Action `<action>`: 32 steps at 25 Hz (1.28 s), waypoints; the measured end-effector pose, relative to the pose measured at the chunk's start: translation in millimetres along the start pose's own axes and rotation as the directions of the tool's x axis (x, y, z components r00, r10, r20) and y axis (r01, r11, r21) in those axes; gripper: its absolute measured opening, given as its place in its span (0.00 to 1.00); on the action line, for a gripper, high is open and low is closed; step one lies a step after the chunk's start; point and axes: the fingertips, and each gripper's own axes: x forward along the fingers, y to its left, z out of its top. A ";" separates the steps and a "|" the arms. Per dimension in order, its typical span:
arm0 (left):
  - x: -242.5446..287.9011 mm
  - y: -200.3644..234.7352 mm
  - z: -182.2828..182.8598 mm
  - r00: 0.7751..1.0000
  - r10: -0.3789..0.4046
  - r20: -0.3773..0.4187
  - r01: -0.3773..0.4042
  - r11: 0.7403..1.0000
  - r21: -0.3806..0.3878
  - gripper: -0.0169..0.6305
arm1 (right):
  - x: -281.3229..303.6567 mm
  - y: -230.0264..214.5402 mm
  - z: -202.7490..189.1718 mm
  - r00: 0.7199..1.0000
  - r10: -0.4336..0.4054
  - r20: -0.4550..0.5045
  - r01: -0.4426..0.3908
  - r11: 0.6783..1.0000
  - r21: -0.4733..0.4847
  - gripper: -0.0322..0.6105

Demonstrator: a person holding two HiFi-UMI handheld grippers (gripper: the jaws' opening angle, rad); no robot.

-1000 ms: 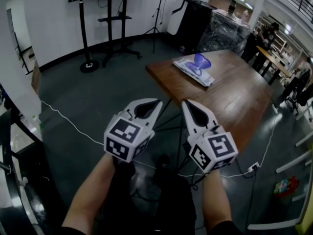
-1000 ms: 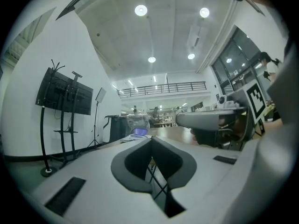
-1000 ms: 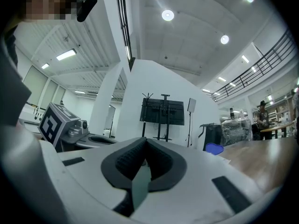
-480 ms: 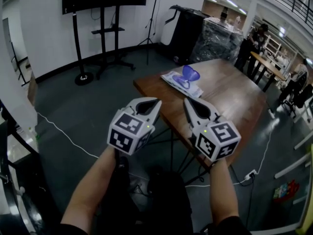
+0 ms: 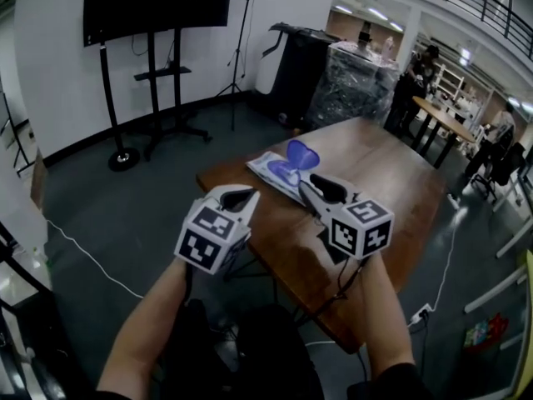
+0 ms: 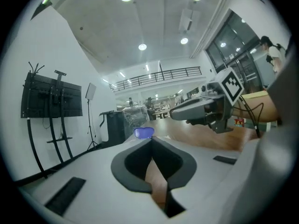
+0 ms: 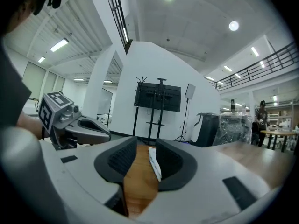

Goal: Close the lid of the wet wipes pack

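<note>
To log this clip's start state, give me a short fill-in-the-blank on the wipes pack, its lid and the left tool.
1. The wet wipes pack lies on the wooden ___.
2. Its blue lid stands ___.
3. The left tool has its jaws ___, with nothing between them.
Missing words: table; open; shut.
</note>
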 end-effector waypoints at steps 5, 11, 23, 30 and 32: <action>35.3 11.6 -1.9 0.999 -0.005 -0.031 0.006 0.999 0.034 0.04 | 32.7 -60.7 -26.8 0.995 -0.054 -0.086 0.057 0.998 0.026 0.37; 67.0 27.7 -3.6 0.998 -0.002 -0.059 0.005 0.998 0.057 0.04 | 67.6 -134.9 -48.6 0.980 -0.141 -0.141 0.153 0.986 0.073 0.37; 101.9 40.8 -7.3 0.996 -0.001 -0.087 0.008 0.997 0.077 0.04 | 114.3 -239.6 -84.5 0.924 -0.290 -0.249 0.295 0.955 -0.018 0.09; 108.0 40.6 -7.5 0.995 0.000 -0.099 0.008 0.997 0.079 0.04 | 126.6 -209.3 -78.1 0.963 -0.096 -0.251 0.094 0.995 -0.019 0.07; 107.7 38.5 -9.1 0.995 -0.002 -0.099 0.010 0.997 0.075 0.04 | 121.9 -198.1 -70.8 0.974 -0.034 -0.224 0.040 0.999 0.021 0.07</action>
